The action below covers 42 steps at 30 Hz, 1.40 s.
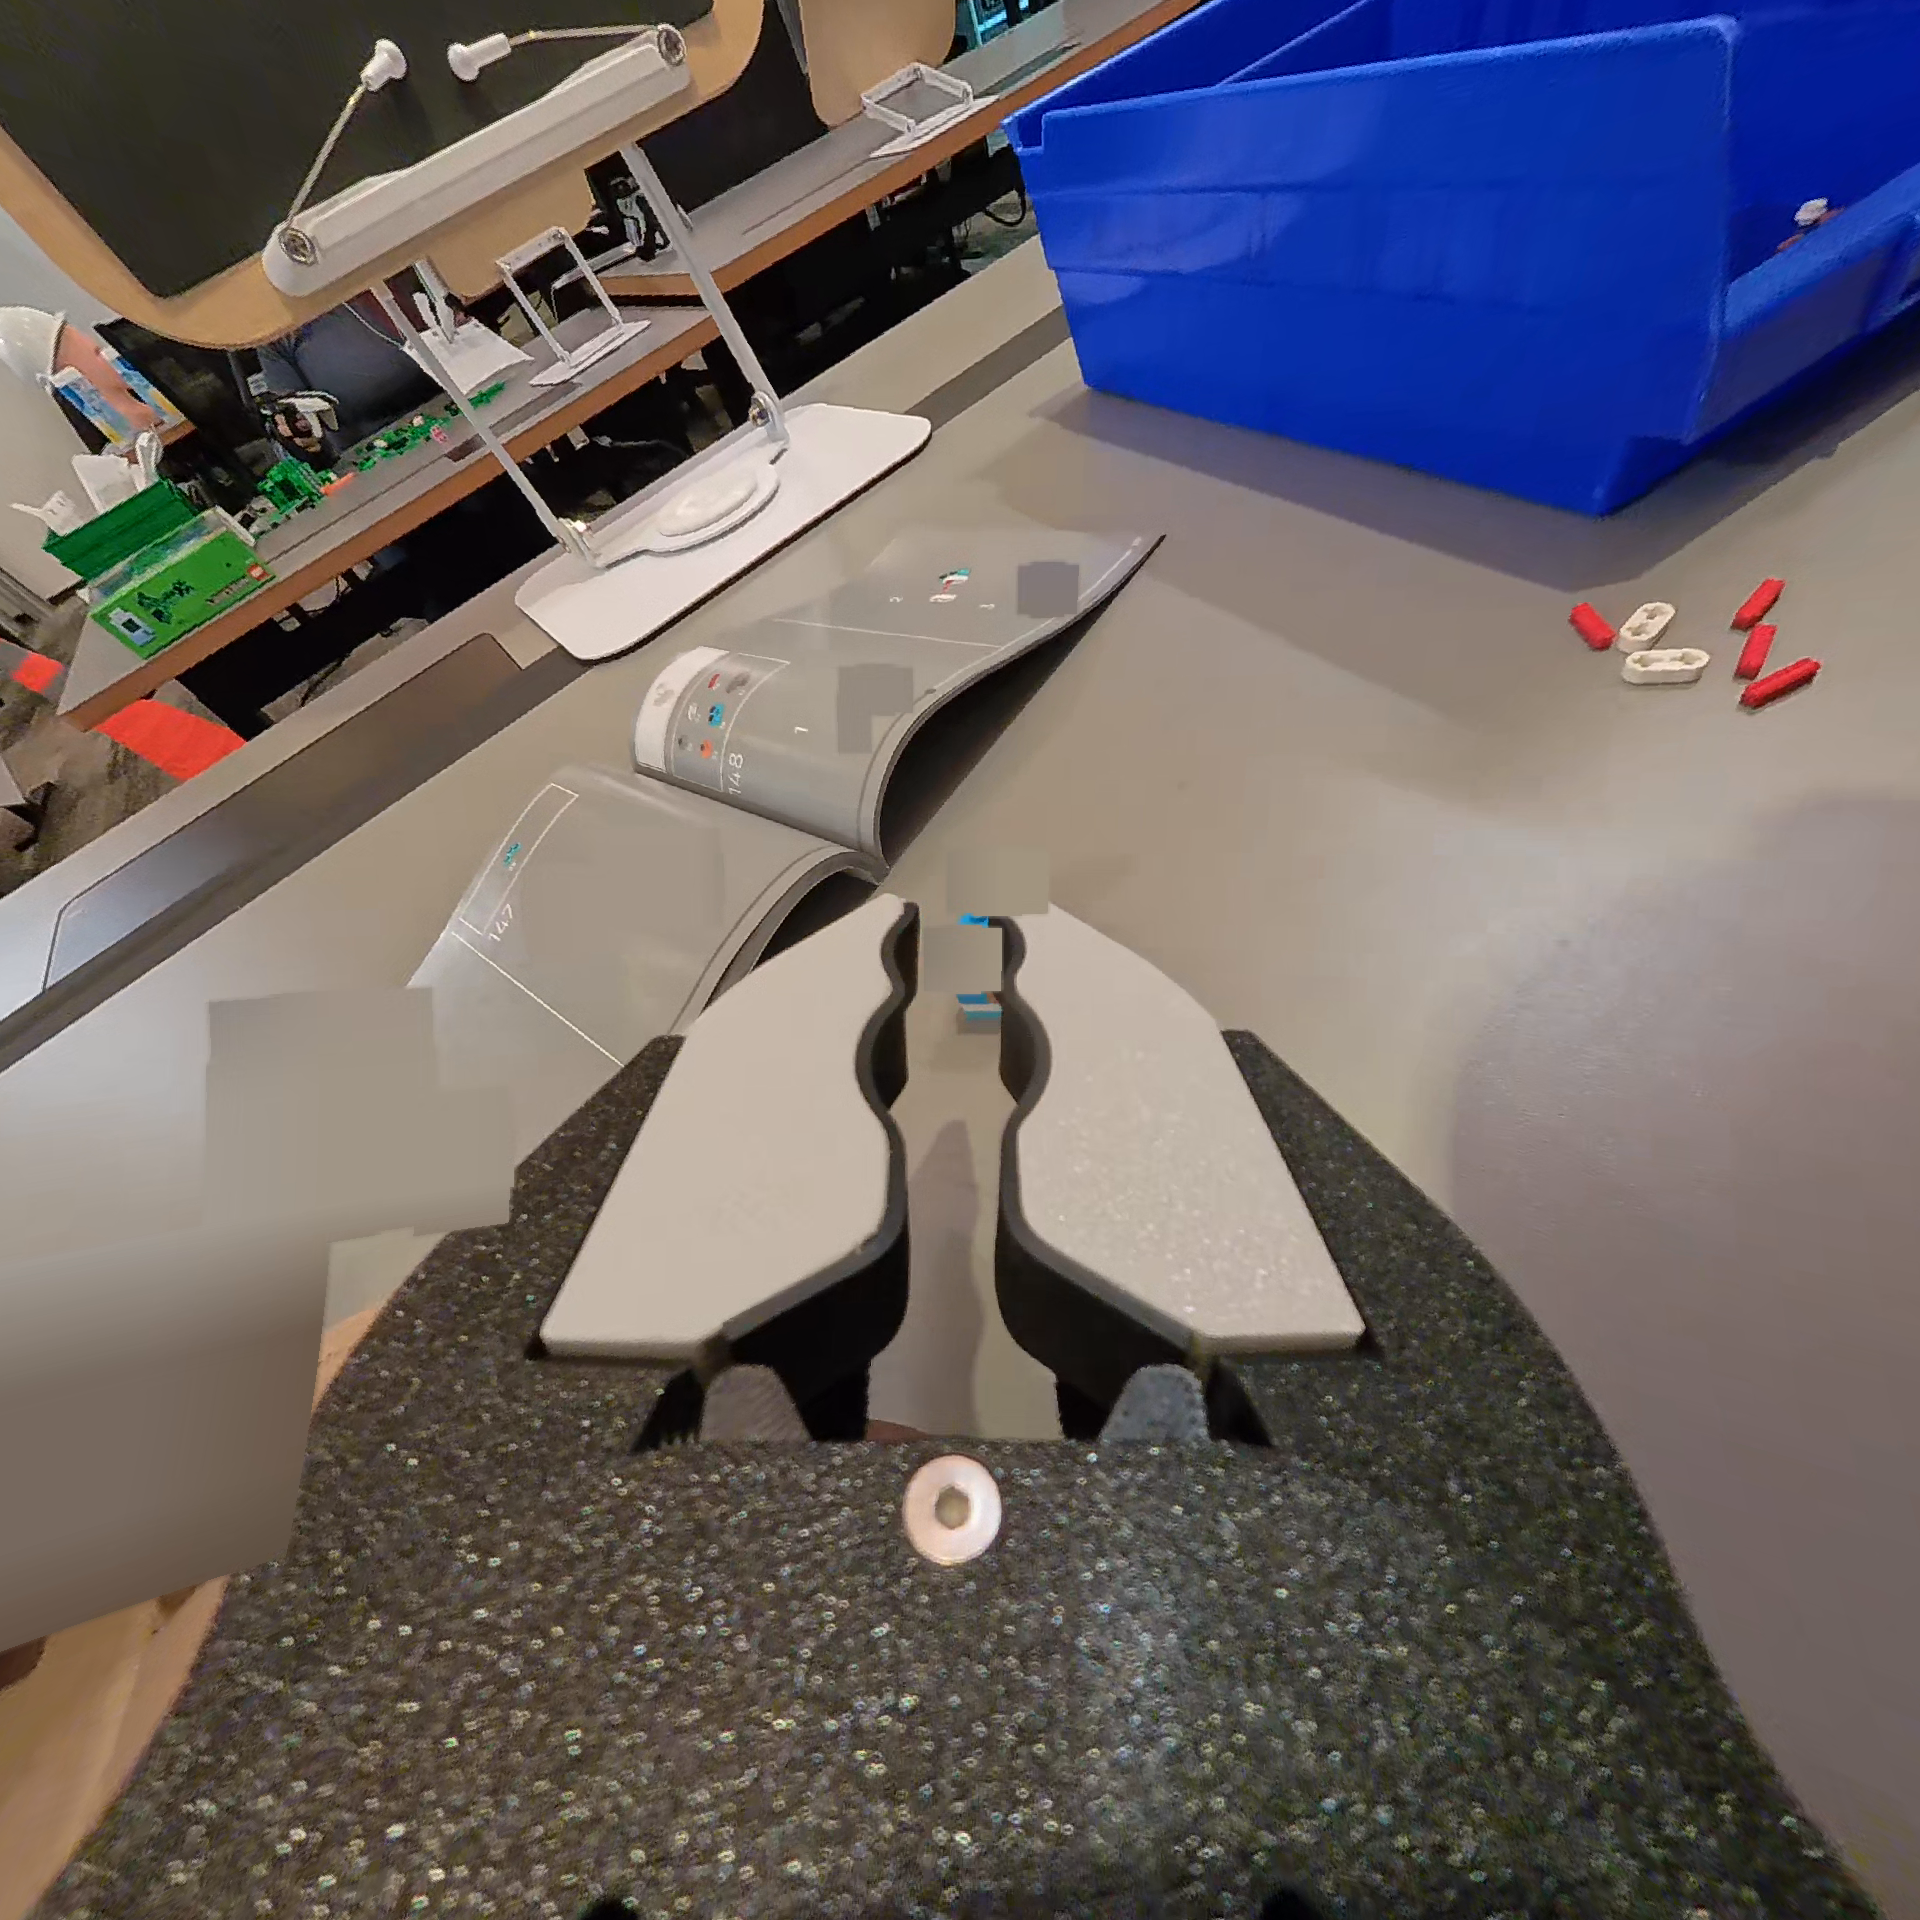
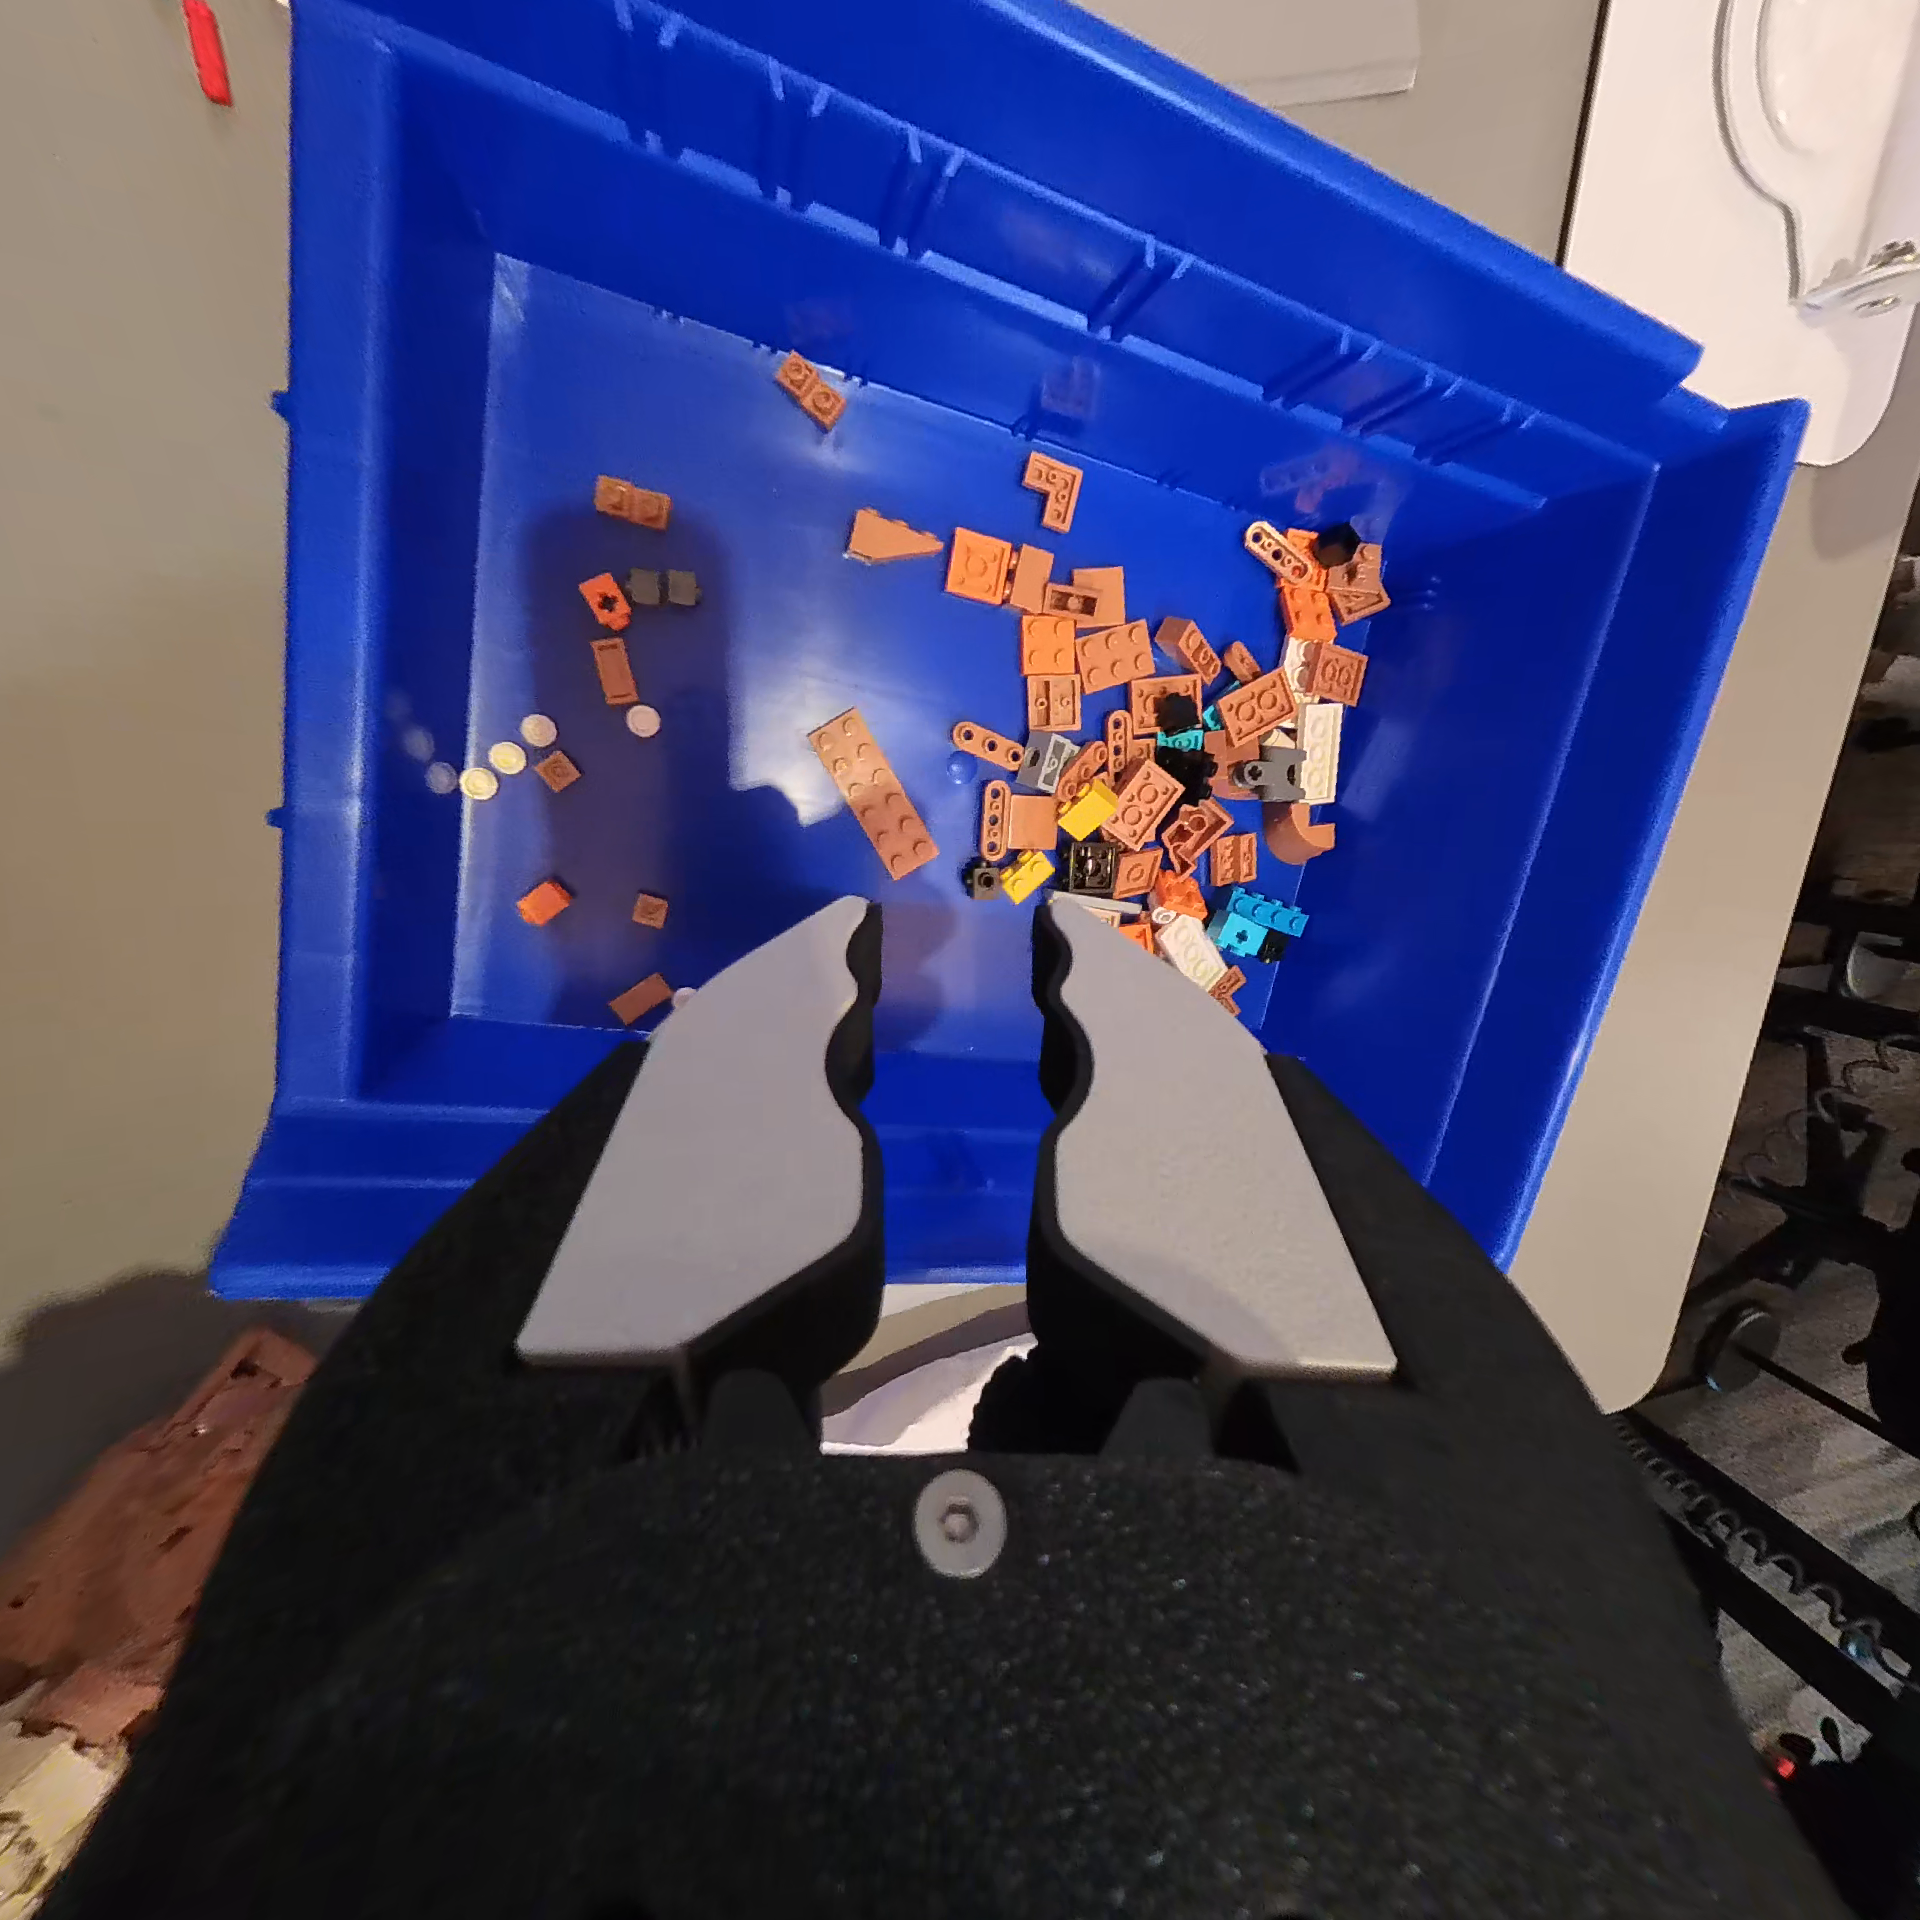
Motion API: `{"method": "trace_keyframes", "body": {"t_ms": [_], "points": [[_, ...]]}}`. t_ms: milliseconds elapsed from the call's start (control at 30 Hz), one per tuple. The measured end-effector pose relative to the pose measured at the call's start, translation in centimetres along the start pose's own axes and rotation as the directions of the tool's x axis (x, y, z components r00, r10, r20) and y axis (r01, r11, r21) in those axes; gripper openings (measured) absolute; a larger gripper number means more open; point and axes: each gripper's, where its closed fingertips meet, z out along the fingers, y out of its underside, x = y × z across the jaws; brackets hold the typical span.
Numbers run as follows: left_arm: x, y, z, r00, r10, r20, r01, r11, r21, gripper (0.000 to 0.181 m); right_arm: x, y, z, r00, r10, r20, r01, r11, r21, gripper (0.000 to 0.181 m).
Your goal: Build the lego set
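The left wrist view sits low over the grey tabletop (image 1: 1299, 935), facing far across it; the right wrist view looks steeply down, close above the blue plastic parts bin (image 2: 343, 623), which both share (image 1: 1403, 312)

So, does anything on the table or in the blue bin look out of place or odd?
Only small things: a few red and white pieces lie loose on the table, outside the blue bin, and the instruction booklet lies open with bulging pages.
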Motion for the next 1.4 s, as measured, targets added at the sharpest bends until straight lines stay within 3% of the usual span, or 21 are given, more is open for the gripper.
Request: {"method": "trace_keyframes", "body": {"t_ms": [1133,1233,1400], "points": [[0.0,0.1,0.1,1.0,0.006,0.0,-0.006,1.0,-0.009,0.012,-2.6,0.1,0.4,0.997,-0.026,0.076,0.029,0.999,-0.033,0.028],[0.0,0.1,0.2,1.0,0.014,0.004,-0.014,1.0,-0.011,0.012,-4.4,0.4,1.1,0.972,-0.162,0.17,0.18,0.979,-0.098,0.025],[0.0,0.2,0.4,0.999,0.034,0.008,-0.033,0.999,-0.02,0.012,-8.9,1.6,3.3,0.793,-0.353,0.496,0.494,0.849,-0.185,0.025]]}}
